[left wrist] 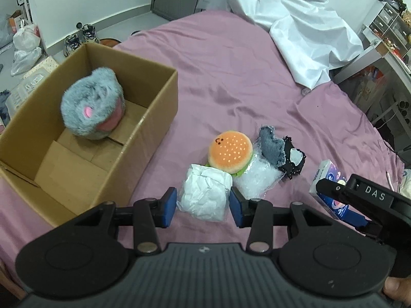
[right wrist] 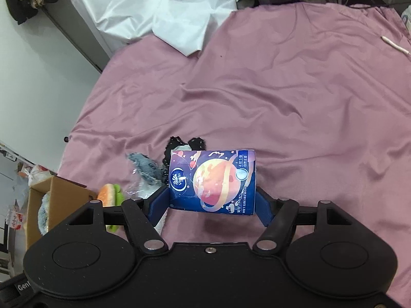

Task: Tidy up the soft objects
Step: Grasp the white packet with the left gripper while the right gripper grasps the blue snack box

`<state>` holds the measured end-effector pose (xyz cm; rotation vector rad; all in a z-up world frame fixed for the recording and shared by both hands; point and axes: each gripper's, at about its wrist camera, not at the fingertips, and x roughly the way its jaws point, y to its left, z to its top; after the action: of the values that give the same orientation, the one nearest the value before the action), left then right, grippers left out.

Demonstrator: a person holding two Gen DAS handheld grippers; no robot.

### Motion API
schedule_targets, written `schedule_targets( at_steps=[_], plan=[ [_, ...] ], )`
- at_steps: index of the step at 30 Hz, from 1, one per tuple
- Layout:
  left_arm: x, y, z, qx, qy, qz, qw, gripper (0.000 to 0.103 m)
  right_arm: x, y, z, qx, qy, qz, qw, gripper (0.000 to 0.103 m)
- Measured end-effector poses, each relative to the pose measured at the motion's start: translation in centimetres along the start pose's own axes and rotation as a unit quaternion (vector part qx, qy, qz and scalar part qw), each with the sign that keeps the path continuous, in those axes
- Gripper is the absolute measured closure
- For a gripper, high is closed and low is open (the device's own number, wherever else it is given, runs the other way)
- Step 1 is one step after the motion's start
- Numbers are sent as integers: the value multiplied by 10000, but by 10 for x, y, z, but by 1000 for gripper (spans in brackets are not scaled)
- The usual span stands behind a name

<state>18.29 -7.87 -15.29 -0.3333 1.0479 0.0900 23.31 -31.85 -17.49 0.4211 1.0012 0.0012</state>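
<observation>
My left gripper (left wrist: 204,206) is shut on a white crumpled paper bundle (left wrist: 204,195), its blue pads pressing both sides just above the pink bedsheet (left wrist: 231,77). Behind the bundle lie a burger plush (left wrist: 230,154), a clear plastic bag (left wrist: 254,177), a denim scrap (left wrist: 272,146) and a black cloth piece (left wrist: 295,159). A grey fluffy plush (left wrist: 92,105) sits inside the open cardboard box (left wrist: 154,107) at the left. My right gripper (right wrist: 212,202) is shut on a blue tissue pack (right wrist: 213,179) with a planet print, held slightly off the sheet; its shadow falls below.
A rumpled white sheet (left wrist: 295,25) covers the bed's far side. A white cable (right wrist: 395,46) lies at the far right on the bed. Bags and shoes stand on the floor beyond the box. Shelves line the right of the bed.
</observation>
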Motion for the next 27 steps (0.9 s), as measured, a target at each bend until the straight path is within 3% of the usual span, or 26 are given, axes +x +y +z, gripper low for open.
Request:
schedule_targets(
  at_steps=[27],
  plan=[
    [-67,48,0,-210,-459,-72,9987,60,-61,37,-35,-305,-437,57,9986,35]
  ],
)
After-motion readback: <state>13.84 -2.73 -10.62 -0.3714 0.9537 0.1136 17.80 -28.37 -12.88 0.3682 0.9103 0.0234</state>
